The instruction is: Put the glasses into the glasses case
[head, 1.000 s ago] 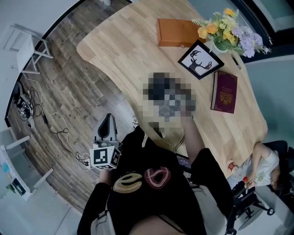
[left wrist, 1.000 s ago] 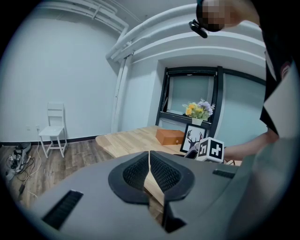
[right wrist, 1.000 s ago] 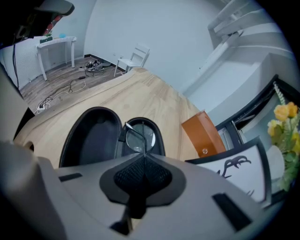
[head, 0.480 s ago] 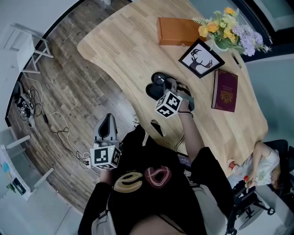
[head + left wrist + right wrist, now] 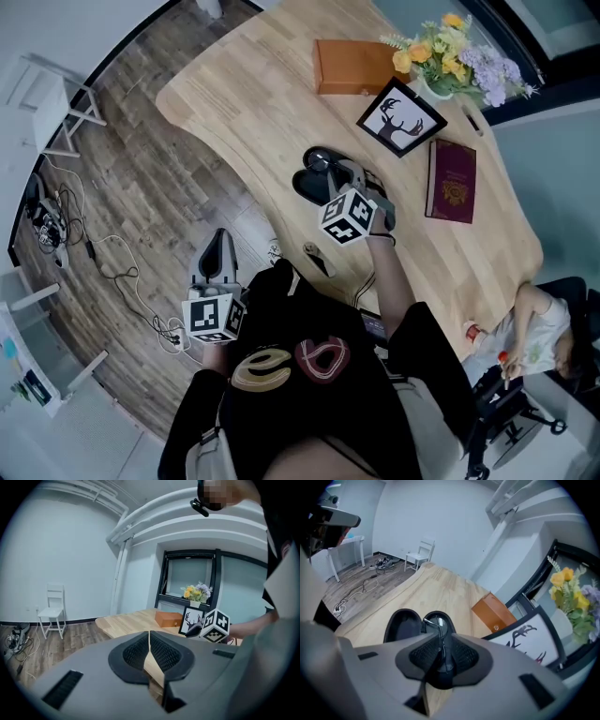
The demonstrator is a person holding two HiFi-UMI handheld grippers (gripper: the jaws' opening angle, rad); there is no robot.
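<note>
Office; wooden desk [image 5: 253, 103], swivel chair [image 5: 514, 420]

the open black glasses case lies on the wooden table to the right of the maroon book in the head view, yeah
Not quite. The open black glasses case does lie on the wooden table, but the head view shows it to the left of the maroon book, not to the right.

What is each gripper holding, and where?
Nothing is held. The right gripper has just been opening its jaws around the glasses; the left gripper is shut, empty.
</note>
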